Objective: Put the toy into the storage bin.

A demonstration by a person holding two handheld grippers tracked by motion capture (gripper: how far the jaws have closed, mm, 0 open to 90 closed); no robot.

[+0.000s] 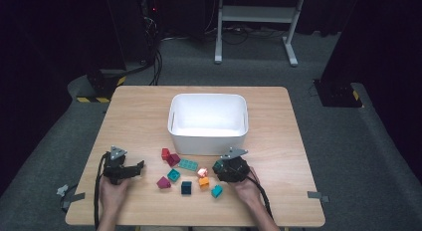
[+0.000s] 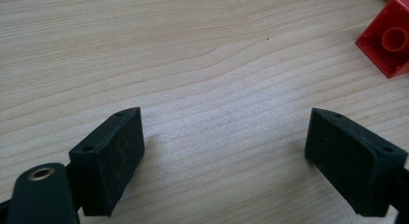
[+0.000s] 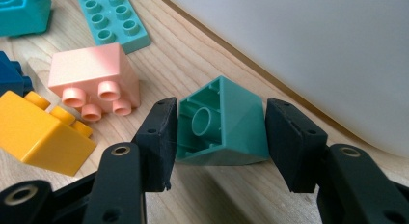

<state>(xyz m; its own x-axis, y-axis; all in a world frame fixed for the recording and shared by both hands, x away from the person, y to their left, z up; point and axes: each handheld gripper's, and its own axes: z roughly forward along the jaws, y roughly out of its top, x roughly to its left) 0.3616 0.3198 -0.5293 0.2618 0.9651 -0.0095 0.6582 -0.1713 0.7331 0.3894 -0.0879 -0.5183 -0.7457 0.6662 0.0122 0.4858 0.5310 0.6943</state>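
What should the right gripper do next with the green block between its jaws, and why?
Probably lift it straight up, then carry it to the white bin. The right gripper has its pads against both sides of the green block, which lies tipped on the table right beside the bin wall. The pink block and orange block sit close, so rise before moving sideways.

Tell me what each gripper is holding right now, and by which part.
The right gripper clamps a green block by two opposite sides, its hollow underside facing the camera. The left gripper holds nothing, jaws wide open.
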